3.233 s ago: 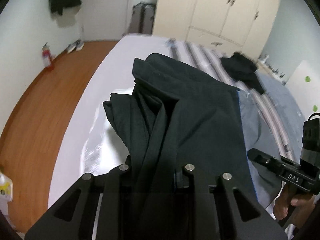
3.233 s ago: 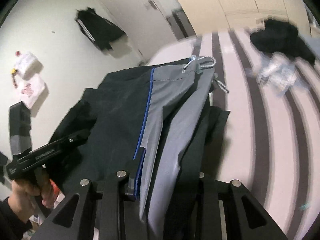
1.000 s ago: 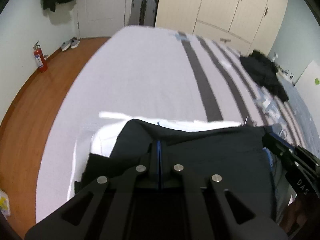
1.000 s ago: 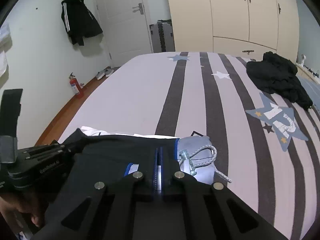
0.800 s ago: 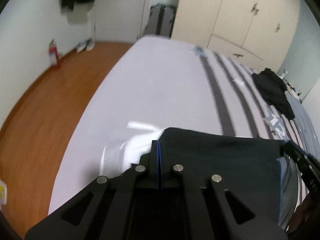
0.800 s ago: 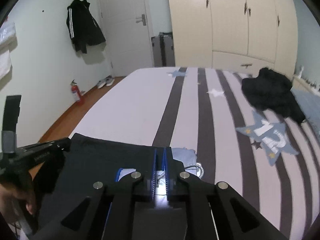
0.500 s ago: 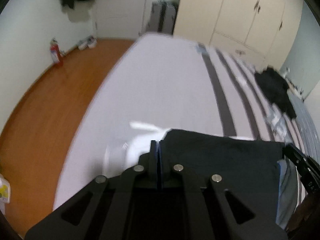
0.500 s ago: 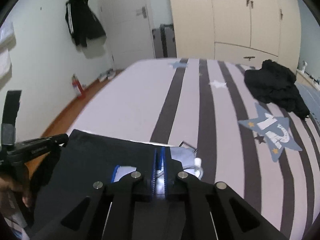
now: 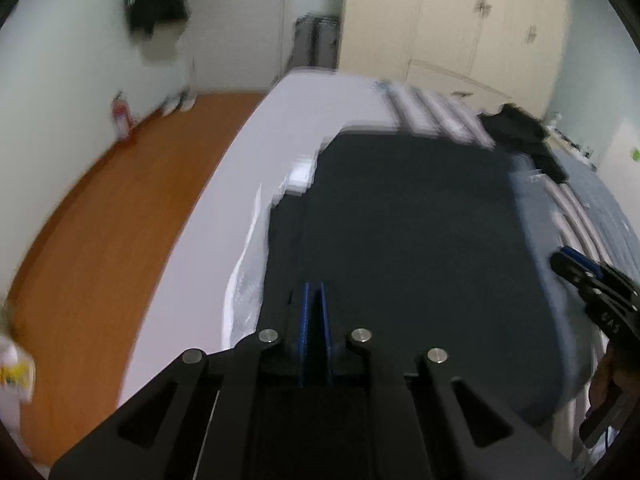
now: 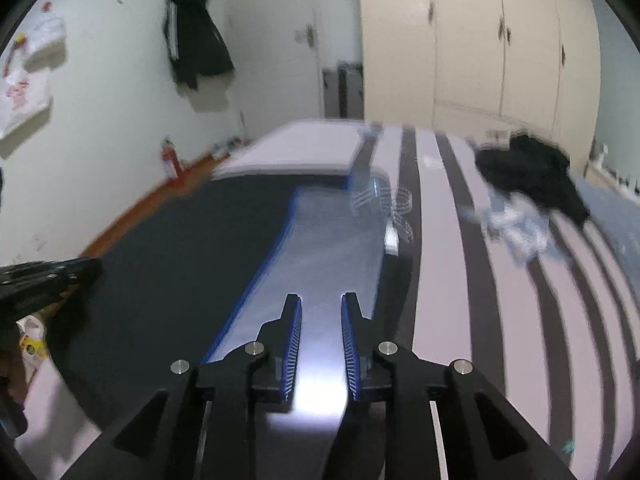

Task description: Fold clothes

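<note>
Left gripper (image 9: 315, 294): black frame, blue-ribbed pads; jaws opening, a narrow slit between them; dark cloth shows in the slit, and whether the pads still press on it cannot be told

Right gripper (image 10: 320, 306): same make; jaws opening, parted by a clear gap, the pale grey cloth lying in that gap with the pads off it

Dark navy folded garment with a pale grey panel and blue piping (image 10: 192, 252): spread flat on the near end of the bed, dark part toward the left gripper, grey panel (image 10: 336, 248) under the right gripper; a white drawstring, blurred, at its far edge; something white shows from under its left side

Bed with white sheet and dark grey stripes (image 10: 440, 280): bears the garment

Crumpled black clothing (image 10: 532, 172): on the bed, well apart from the garment, small pale items just beside it

Surroundings: cream wardrobe doors (image 10: 492, 40); black jacket with white stripes hanging on the wall (image 10: 196, 48); red fire extinguisher (image 10: 170, 158) on the wooden floor (image 9: 120, 216); both views motion-blurred
</note>
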